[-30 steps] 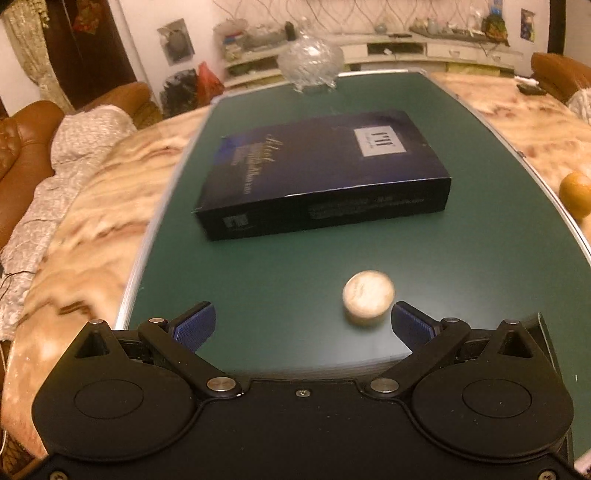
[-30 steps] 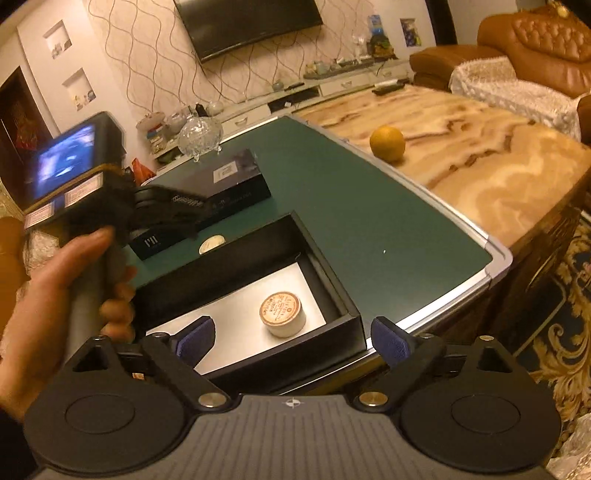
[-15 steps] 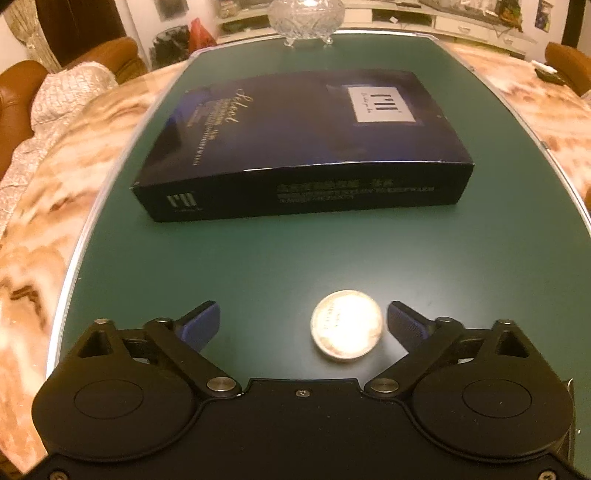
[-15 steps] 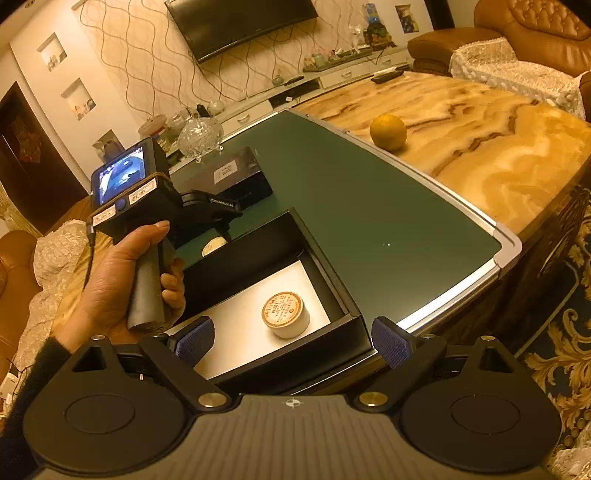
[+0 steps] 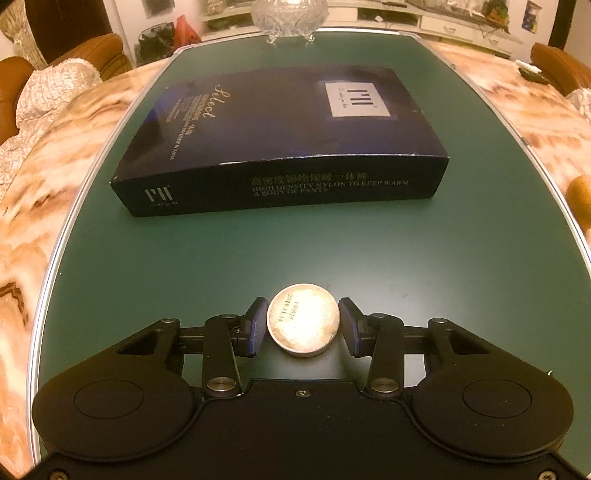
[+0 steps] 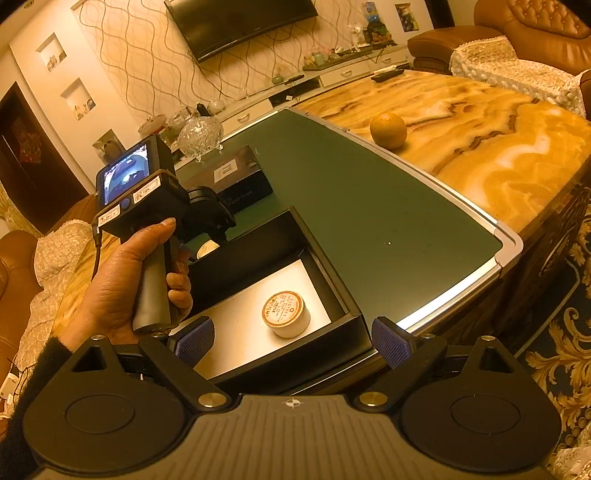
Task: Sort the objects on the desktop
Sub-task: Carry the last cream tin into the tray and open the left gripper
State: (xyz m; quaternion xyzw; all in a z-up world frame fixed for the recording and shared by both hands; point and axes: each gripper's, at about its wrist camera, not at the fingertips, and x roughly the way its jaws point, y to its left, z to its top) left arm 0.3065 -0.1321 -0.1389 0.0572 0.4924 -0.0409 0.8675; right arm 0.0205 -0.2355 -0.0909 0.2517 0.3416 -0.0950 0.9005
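Note:
A round cream tin lies on the green glass top, date stamp facing up. My left gripper is closing tight on it, and both blue pads touch its sides. In the right wrist view a hand holds that gripper just beyond the black tray, with the tin under its tip. A second tin with a brown label sits on the tray's white floor. My right gripper hangs open over the tray's near wall with nothing between its fingers.
A long dark blue box lies across the green top beyond the tin. A cut-glass bowl stands at the far end. An orange rests on the marble surround to the right. The table edge is close on the right.
The left gripper came forward and down over the round tin, then its jaws closed from wide open onto the tin's sides. The right gripper has stayed where it was, open.

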